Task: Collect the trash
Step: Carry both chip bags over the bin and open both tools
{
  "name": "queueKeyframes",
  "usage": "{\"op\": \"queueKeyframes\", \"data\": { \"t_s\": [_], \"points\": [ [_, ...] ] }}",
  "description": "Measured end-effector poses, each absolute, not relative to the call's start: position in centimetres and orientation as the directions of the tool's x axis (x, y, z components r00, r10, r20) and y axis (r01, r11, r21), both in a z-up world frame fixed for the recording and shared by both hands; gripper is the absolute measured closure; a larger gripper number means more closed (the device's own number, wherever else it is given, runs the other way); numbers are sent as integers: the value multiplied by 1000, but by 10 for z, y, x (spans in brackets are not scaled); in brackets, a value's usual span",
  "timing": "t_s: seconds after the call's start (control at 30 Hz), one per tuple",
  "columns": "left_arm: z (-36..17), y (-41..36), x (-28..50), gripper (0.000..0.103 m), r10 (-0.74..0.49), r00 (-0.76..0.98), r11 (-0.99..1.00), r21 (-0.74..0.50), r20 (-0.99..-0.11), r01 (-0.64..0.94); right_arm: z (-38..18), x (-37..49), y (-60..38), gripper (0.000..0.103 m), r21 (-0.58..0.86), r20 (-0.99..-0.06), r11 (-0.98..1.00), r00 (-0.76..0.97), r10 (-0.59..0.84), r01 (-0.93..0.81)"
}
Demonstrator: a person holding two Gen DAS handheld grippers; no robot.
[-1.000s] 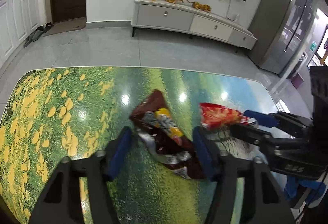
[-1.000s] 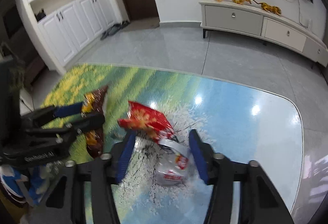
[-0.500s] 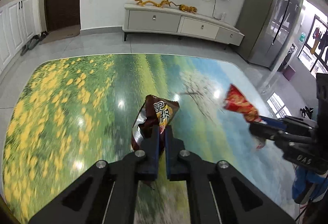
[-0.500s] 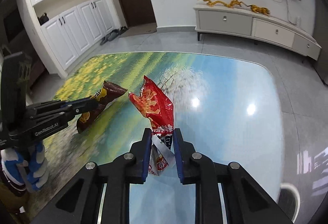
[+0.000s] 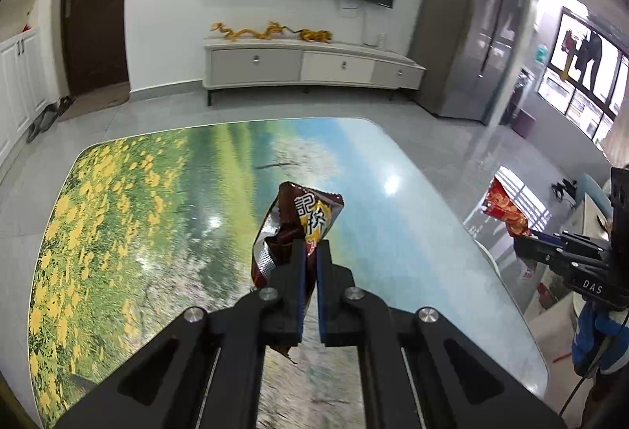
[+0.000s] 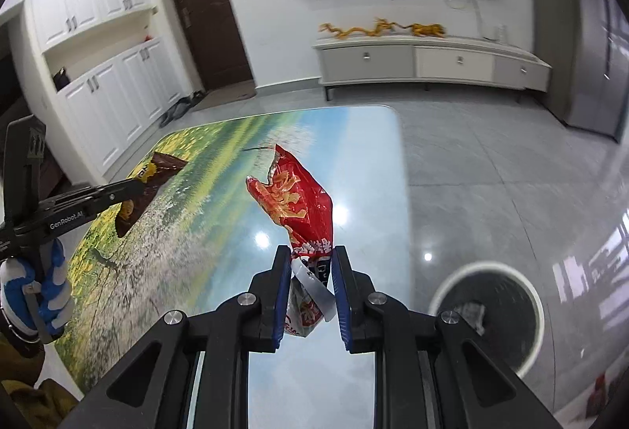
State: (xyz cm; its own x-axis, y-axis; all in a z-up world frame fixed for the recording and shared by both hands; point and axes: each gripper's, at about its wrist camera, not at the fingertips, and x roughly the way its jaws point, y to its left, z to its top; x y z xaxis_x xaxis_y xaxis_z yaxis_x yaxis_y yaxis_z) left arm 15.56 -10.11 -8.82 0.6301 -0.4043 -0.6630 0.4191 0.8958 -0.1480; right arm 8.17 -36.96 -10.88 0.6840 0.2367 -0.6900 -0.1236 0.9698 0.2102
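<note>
Left gripper [image 5: 310,252] pinching brown snack wrapper [image 5: 302,222]; right gripper [image 6: 312,264] pinching red chip bag [image 6: 298,205]. Keep grips firm; carry both over round bin [image 6: 487,315] right of table [image 6: 365,162], then release.

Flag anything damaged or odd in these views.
Both wrappers are crumpled and torn open: the brown bag in the left gripper, the red bag in the right gripper. Normal for trash; nothing spilled on the table.
</note>
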Motion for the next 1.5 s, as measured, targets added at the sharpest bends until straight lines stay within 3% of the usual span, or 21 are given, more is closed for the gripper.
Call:
{"op": "queueKeyframes", "data": {
  "t_s": [0.3,0.6,1.0,1.27,1.3,1.33,1.37,1.4,1.43,1.5],
  "points": [
    [-74,-164,136,99,-470,576,834,-123,-669,538,-126,20,-453,83,264,-693,961,710,126,87],
    [-76,-296,140,99,-558,412,690,-126,-721,713,-173,13,-533,83,307,-747,909,663,47,281],
    [-137,-447,163,98,-505,268,594,-105,-821,798,-245,51,-603,83,336,-814,850,579,46,405],
    [-169,-488,173,96,-476,237,586,-104,-847,804,-271,75,-618,80,329,-838,845,543,55,422],
    [-172,-492,174,96,-479,230,582,-111,-847,805,-274,77,-619,76,324,-843,844,535,53,427],
    [-176,-495,174,91,-480,221,580,-118,-849,806,-278,79,-621,71,322,-849,842,526,54,433],
    [-180,-497,175,77,-479,210,581,-128,-852,804,-282,83,-620,53,317,-855,840,515,52,441],
    [-183,-499,176,68,-481,198,581,-142,-854,801,-286,84,-622,44,309,-861,839,506,47,449],
    [-185,-500,176,54,-486,195,584,-150,-852,798,-289,85,-623,45,301,-867,837,497,42,456],
    [-186,-501,175,50,-491,205,587,-147,-847,796,-293,84,-624,45,298,-872,831,487,38,469]
  ]
}}
